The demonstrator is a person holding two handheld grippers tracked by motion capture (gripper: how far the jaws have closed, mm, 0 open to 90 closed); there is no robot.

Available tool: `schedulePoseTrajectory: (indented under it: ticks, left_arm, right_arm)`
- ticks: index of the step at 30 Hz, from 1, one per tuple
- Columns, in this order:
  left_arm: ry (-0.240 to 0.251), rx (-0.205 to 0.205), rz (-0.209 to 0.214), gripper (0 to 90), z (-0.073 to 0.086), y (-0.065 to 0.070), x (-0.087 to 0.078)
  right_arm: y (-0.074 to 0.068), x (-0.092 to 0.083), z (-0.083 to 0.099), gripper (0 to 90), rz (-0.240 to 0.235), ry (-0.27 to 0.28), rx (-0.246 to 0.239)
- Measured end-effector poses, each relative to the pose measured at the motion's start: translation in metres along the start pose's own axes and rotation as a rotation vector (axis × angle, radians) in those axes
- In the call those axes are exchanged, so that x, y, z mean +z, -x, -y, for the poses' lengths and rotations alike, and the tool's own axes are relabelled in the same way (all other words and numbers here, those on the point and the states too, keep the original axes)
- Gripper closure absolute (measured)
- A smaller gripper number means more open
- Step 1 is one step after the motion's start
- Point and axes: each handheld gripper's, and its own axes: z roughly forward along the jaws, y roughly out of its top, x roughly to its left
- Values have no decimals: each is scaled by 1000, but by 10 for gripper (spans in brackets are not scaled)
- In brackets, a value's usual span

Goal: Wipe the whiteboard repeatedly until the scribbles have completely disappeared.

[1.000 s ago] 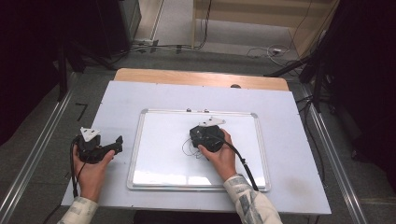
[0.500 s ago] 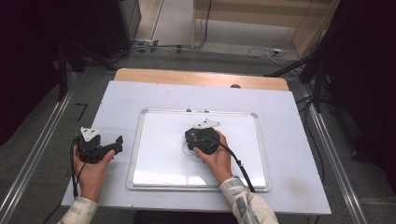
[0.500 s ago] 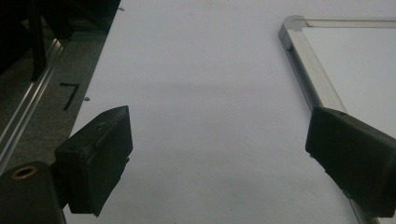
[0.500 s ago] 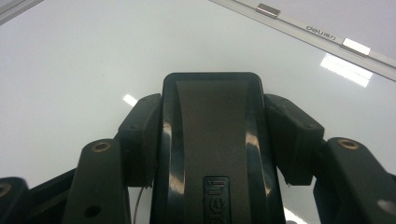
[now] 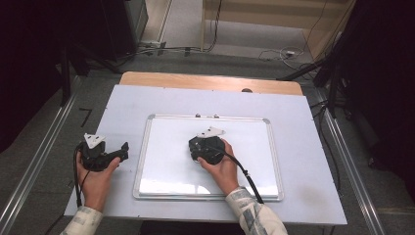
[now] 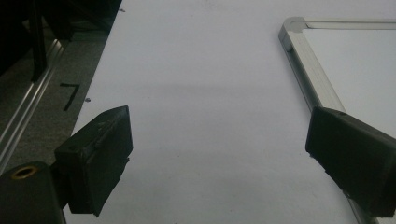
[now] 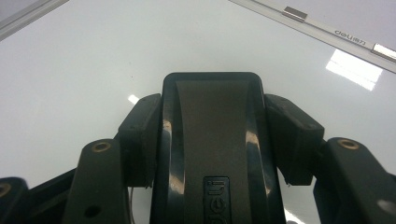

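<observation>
At the centre of the high view, the right tool (image 5: 205,147) sits on the whiteboard (image 5: 254,147), its jaws clamped on a black eraser (image 7: 212,140) pressed flat to the board. At lower left the left tool (image 5: 115,151) rests on the white counter (image 5: 147,100), just beside the board's left frame, jaws spread wide with nothing between them.
</observation>
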Motion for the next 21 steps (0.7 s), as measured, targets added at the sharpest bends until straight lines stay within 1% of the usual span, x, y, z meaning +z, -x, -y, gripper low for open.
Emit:
schedulePoseTrajectory:
  ticks: [6,8,11,13,15,19,21]
  left_arm:
    - [0,2,0,79,0,0,0]
    - [0,1,0,79,0,0,0]
    - [0,1,1,79,0,0,0]
    - [1,1,1,79,0,0,0]
    - [2,0,1,79,0,0,0]
    - [1,0,1,78,0,0,0]
    - [0,0,1,79,0,0,0]
  right_arm:
    - [-7,1,0,393,-4,5,0]
    - [-10,1,-1,393,-6,3,-10]
    - [-13,2,-1,393,-11,5,-6]
    - [-14,3,-2,392,-12,5,-14]
    - [-16,3,-2,393,-12,3,-10]
    - [-19,4,-3,392,-20,6,-24]
    - [-21,4,-3,392,-23,5,-21]
